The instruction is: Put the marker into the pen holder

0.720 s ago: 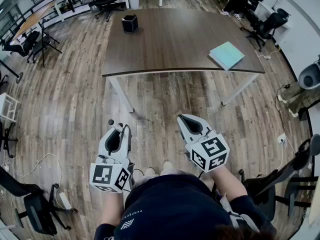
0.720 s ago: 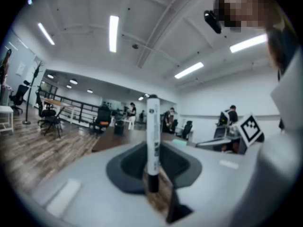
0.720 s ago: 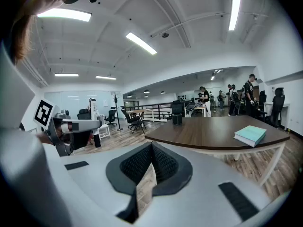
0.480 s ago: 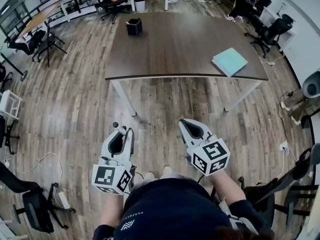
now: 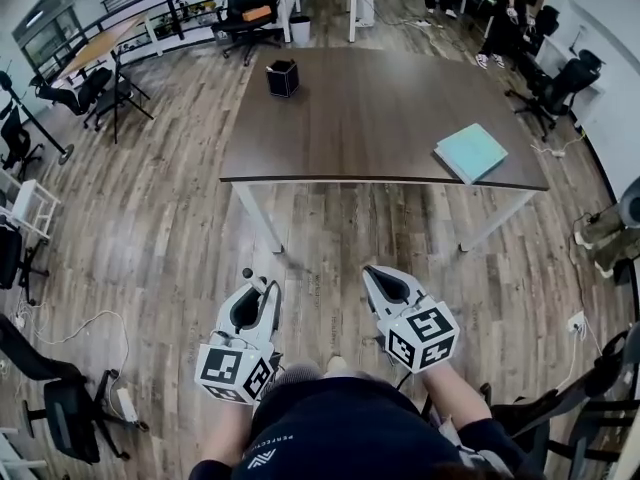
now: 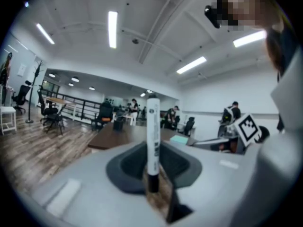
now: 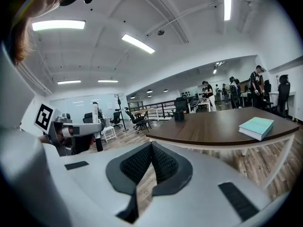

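Down at the left, the left gripper (image 5: 262, 290) is clamped on the marker (image 6: 152, 141), which stands upright between its jaws with its dark end at the grip. Up at the far left corner of the table (image 5: 380, 108) sits the black pen holder (image 5: 283, 78), well apart from the marker. The right gripper (image 5: 374, 271) hangs over the wood floor (image 5: 160, 218), jaws pressed together on nothing. Near the table's right edge lies a teal book (image 5: 472, 152).
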Demonstrator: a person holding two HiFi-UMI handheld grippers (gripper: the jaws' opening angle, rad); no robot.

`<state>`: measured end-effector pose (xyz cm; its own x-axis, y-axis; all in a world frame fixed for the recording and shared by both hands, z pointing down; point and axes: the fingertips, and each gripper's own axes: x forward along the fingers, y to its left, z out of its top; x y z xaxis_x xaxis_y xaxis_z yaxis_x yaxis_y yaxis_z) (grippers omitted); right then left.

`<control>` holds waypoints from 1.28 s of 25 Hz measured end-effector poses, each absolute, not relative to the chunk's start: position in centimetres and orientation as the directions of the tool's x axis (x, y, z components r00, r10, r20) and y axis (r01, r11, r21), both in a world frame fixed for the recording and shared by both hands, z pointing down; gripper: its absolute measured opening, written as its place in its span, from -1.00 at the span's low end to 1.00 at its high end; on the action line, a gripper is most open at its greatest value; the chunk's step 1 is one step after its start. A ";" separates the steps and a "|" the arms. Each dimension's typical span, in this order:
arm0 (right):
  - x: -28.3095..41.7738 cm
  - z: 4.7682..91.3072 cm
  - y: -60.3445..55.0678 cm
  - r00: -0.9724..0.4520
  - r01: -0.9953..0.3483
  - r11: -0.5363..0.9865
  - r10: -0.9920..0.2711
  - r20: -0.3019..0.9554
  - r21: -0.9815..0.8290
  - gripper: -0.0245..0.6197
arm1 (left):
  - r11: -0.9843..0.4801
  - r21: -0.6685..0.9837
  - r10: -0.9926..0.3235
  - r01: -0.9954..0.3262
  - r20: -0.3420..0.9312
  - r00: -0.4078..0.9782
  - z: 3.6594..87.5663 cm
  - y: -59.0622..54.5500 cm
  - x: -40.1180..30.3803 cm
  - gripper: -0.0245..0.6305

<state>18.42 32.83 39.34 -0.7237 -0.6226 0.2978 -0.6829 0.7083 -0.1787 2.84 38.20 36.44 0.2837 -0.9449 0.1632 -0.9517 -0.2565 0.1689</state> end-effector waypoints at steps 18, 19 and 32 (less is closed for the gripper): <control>13.8 39.7 25.4 -0.725 -0.674 0.722 -0.606 0.328 -0.157 -0.92 | -0.304 0.201 -0.930 -0.931 0.147 0.336 36.8 29.8 0.1 -0.69; 13.3 39.6 24.7 -0.724 -0.675 0.722 -0.607 0.327 -0.154 -0.92 | -0.309 0.198 -0.929 -0.930 0.148 0.340 36.8 29.1 -0.2 -0.69; 6.5 39.7 16.8 -0.711 -0.684 0.716 -0.610 0.350 -0.141 -0.92 | -0.360 0.191 -0.901 -0.913 0.182 0.393 37.9 20.6 -5.7 -0.69</control>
